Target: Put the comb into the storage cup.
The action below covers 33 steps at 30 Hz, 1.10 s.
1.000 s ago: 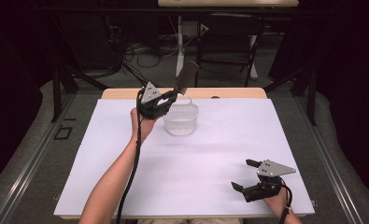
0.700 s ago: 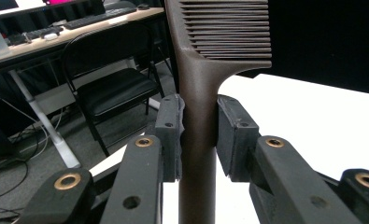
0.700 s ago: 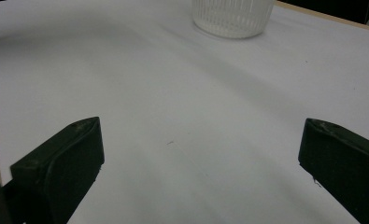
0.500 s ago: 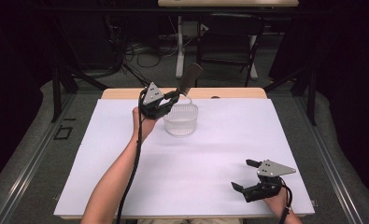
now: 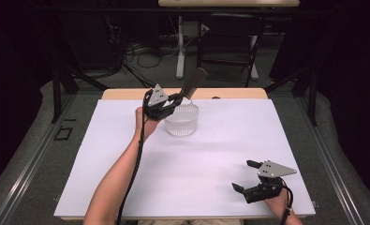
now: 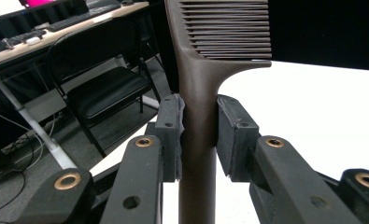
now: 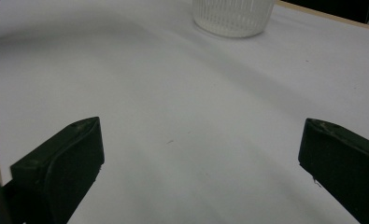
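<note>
Jaws, left gripper (image 6: 198, 135): clamping the handle of a dark brown comb (image 6: 205, 70), pads pressing it from both sides; the teeth are pointing off to one side above the grip. In the high view the left gripper (image 5: 171, 101) is holding the comb (image 5: 193, 80) tilted up and away, above the far rim of a clear ribbed plastic bowl (image 5: 181, 123).

Jaws, right gripper (image 7: 201, 163): standing wide apart, nothing lying between them. In the high view the right gripper (image 5: 248, 176) is resting at the near right corner of the table, well apart from the bowl.

Surface: a white sheet (image 5: 196, 164) is covering a wooden table (image 5: 239, 93), whose bare edge is showing along the far side. The bowl (image 7: 233, 16) is sitting near the far middle of the sheet.

Room: dark curtains are hanging around; a folding chair (image 6: 102, 88) and a white-legged desk (image 5: 180, 47) are standing beyond the table, with cables (image 5: 131, 51) lying on grey carpet.

Hidden or unclear: the bowl's top is being cut off in the right gripper view; the comb's lower handle is running out of frame in the left gripper view; the bowl's contents cannot be made out.
</note>
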Tool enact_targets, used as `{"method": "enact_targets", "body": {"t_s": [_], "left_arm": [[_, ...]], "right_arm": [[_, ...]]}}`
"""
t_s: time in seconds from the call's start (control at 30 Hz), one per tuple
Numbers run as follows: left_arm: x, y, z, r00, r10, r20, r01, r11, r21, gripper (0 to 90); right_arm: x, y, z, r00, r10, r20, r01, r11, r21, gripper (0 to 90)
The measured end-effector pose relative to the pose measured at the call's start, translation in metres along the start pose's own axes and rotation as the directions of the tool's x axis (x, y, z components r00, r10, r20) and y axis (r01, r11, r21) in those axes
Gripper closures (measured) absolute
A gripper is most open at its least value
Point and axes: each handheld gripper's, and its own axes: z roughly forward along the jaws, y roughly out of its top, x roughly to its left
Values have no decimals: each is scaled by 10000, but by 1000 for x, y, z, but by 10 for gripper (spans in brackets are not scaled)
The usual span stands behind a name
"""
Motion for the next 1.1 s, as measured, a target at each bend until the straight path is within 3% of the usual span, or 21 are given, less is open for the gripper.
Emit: {"method": "enact_targets", "body": {"t_s": [0.23, 0.9, 1.1], "left_arm": [[0, -2, 4, 9993, 37, 373, -43, 9999, 146, 720], [-2, -7, 13, 9953, 724, 646, -772, 9943, 740, 721], [-1, -9, 16, 9948, 739, 696, -794, 9936, 803, 720]], "right_arm": [[0, 0, 1, 10000, 26, -36, -26, 10000, 29, 0], [0, 0, 0, 10000, 2, -32, -2, 10000, 26, 0], [0, 0, 0, 10000, 13, -45, -13, 10000, 30, 0]]}}
